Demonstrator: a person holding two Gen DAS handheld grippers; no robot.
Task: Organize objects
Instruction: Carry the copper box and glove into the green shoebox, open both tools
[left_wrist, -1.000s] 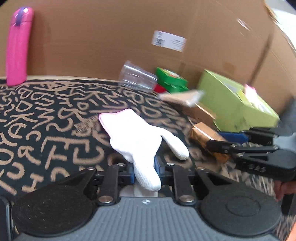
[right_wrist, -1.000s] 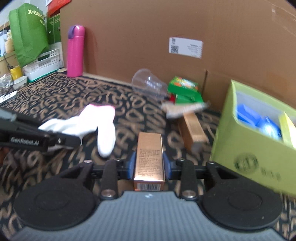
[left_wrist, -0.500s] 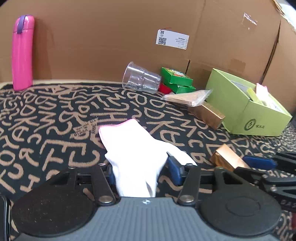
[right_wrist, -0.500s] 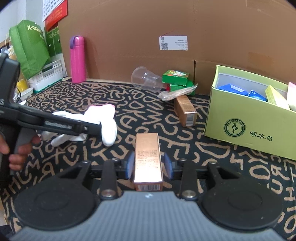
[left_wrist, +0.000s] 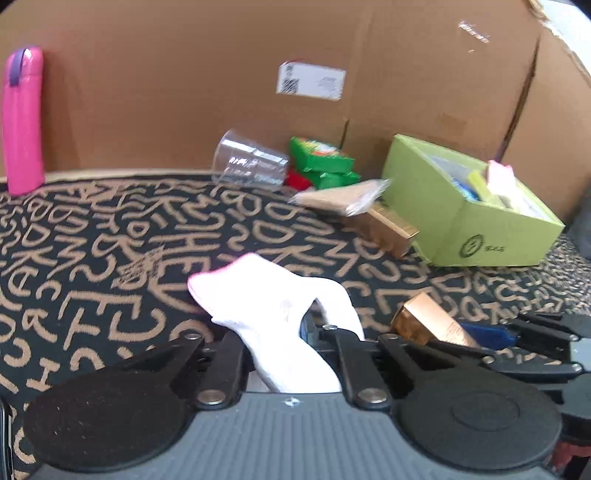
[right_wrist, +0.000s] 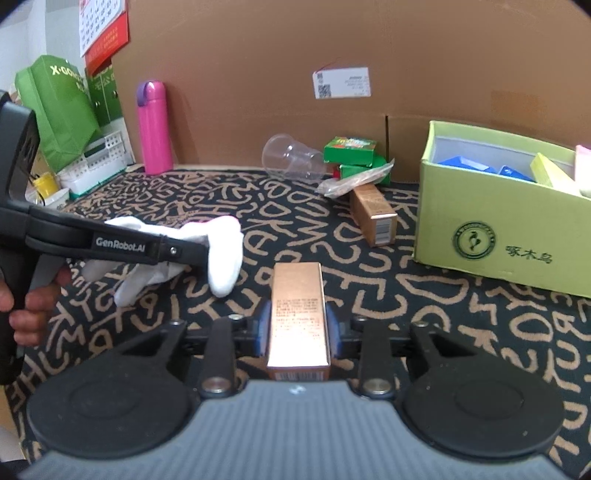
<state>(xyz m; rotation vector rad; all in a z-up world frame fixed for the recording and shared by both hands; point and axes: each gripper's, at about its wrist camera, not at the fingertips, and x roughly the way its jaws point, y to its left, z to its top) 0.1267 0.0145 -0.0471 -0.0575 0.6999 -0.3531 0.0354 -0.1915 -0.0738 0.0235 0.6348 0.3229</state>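
My left gripper (left_wrist: 275, 332) is shut on a white glove (left_wrist: 273, 314) with a pink cuff and holds it above the patterned cloth. The glove also shows in the right wrist view (right_wrist: 221, 240), hanging from the left gripper (right_wrist: 199, 253). My right gripper (right_wrist: 297, 326) is shut on a copper-coloured box (right_wrist: 298, 314), held flat above the cloth. That box shows in the left wrist view (left_wrist: 424, 325) at the lower right, between the right gripper's fingers. An open green carton (right_wrist: 509, 221) with several small boxes inside stands at the right.
A second copper box (right_wrist: 373, 214) lies near the carton, with a clear packet (right_wrist: 354, 179) on its far end. A tipped clear cup (right_wrist: 291, 158), green boxes (right_wrist: 351, 151) and a pink flask (right_wrist: 153, 129) stand along the cardboard wall. Bags and a basket (right_wrist: 96, 166) sit far left.
Both grippers have drawn back from the clutter, each keeping its object. The left gripper opened briefly around the glove and is shut on it again. The copper box stays clamped.
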